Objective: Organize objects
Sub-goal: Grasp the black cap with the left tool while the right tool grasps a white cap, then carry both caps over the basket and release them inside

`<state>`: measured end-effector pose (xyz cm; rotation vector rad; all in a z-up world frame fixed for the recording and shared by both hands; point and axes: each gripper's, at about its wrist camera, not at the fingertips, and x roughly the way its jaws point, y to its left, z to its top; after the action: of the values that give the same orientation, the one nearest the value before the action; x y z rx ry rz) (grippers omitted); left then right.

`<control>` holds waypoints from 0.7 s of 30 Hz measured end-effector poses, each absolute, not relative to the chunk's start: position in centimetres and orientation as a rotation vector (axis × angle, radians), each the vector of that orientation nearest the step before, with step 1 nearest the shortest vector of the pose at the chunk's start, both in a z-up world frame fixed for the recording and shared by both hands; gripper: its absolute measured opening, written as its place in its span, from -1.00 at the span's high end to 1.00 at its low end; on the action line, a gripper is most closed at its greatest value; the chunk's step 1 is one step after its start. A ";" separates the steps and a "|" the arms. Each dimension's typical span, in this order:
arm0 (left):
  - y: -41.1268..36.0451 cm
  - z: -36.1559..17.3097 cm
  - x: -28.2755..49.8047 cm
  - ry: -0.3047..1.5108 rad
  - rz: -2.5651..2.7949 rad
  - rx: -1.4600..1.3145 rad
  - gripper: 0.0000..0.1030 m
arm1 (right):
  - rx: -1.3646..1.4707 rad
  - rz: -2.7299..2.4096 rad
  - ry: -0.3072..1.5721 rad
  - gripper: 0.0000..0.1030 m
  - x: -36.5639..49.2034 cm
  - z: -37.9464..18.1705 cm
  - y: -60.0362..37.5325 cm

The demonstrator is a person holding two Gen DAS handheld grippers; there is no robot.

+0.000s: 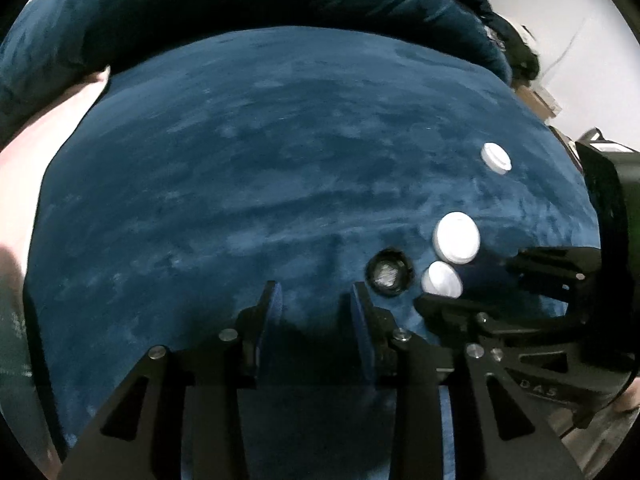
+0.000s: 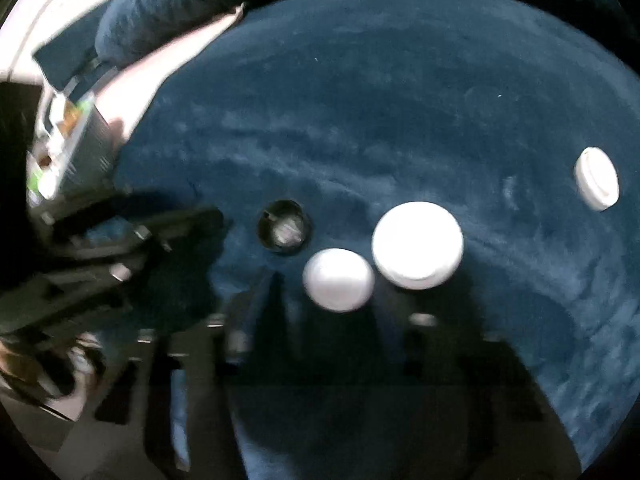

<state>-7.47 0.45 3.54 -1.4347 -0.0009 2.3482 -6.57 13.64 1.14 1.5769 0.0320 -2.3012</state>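
Both claws pointing steeply down, empty
Left claw (image 1: 316, 304) jaws nearly together; right claw (image 2: 324, 308), blurred, shut at its 3 o'clock.

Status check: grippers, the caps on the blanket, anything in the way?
Both grippers empty. Three white caps, one black cap loose on blue blanket. Nothing blocking.

A deep blue velvety plush cover (image 1: 280, 140) fills most of the view, its nap brushed in pale streaks. Behind it bulges a rumpled dark blue cushion (image 1: 160, 12). A plain white wall (image 1: 560, 20) shows beyond, dimly lit.
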 end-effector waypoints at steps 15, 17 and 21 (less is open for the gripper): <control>4.5 3.0 -7.7 0.024 2.234 -1.377 0.41 | 1.655 -2.346 -0.008 0.41 -3.1 2.0 14.5; 4.2 3.4 -7.3 0.025 2.235 -1.370 0.41 | 1.646 -2.346 -0.026 0.41 -3.0 2.2 14.5; 2.8 4.9 -6.2 0.027 2.268 -1.340 0.41 | 1.626 -2.344 -0.091 0.41 -2.8 2.9 14.5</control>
<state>-6.21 2.80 4.92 -1.3399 0.0272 2.2682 -2.77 14.46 2.86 1.6255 -0.0907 -2.3439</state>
